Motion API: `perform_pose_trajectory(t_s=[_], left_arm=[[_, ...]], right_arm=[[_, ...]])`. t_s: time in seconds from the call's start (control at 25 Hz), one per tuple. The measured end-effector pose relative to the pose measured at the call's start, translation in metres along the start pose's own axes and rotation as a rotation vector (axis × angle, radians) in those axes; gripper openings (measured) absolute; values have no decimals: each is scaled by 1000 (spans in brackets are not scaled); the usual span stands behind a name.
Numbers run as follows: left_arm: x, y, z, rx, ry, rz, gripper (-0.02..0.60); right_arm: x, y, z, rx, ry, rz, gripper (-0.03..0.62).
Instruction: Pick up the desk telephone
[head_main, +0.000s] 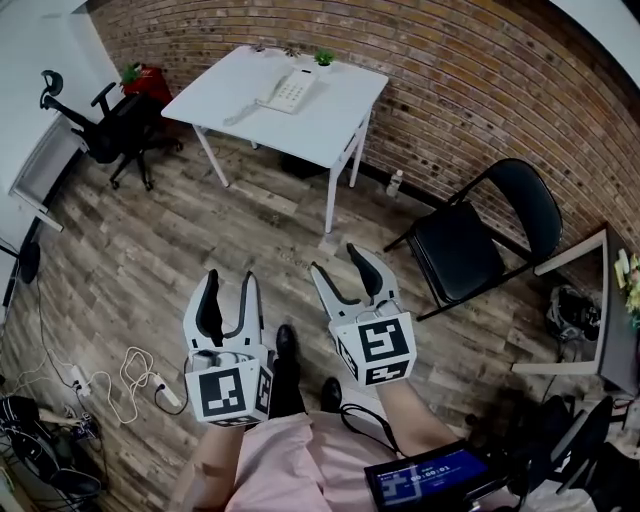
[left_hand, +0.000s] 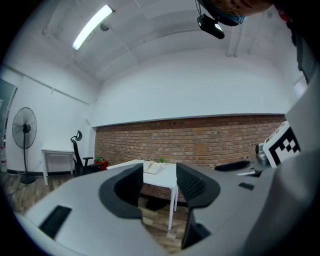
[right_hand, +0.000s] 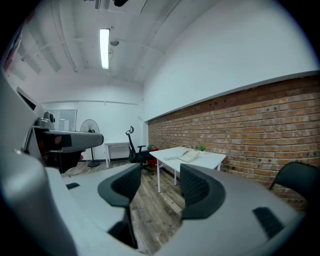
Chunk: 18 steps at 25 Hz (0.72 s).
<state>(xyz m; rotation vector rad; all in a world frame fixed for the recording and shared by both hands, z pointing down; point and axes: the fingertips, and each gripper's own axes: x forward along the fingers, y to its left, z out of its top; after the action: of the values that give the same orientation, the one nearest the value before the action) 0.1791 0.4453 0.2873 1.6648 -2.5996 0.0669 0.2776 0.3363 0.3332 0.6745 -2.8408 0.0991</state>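
A white desk telephone (head_main: 288, 91) lies on a white table (head_main: 330, 120) by the brick wall, far ahead of both grippers. It shows small in the left gripper view as the telephone (left_hand: 152, 167) and in the right gripper view as the telephone (right_hand: 189, 156). My left gripper (head_main: 230, 282) is held low over the wooden floor, jaws open and empty. Beside it, my right gripper (head_main: 341, 262) is also open with nothing between its fingers. Both point toward the table.
A black folding chair (head_main: 470, 245) stands right of the table. A black office chair (head_main: 105, 125) sits at the left, with a red item (head_main: 150, 82) behind it. Cables and a power strip (head_main: 165, 392) lie on the floor at the left. A small plant (head_main: 323, 58) stands on the table.
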Motion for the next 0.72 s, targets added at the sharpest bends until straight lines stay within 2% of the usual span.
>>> perform_pose_trajectory(t_s=[0.28,0.72], left_arm=[[80,56,-9,-2,18,-31,207],[184,118,35,-3,-71,-110,210]], right_arm=[[95,-8,9,6,19,-35,249],[192,-17,74,-50,-31,-113,236]])
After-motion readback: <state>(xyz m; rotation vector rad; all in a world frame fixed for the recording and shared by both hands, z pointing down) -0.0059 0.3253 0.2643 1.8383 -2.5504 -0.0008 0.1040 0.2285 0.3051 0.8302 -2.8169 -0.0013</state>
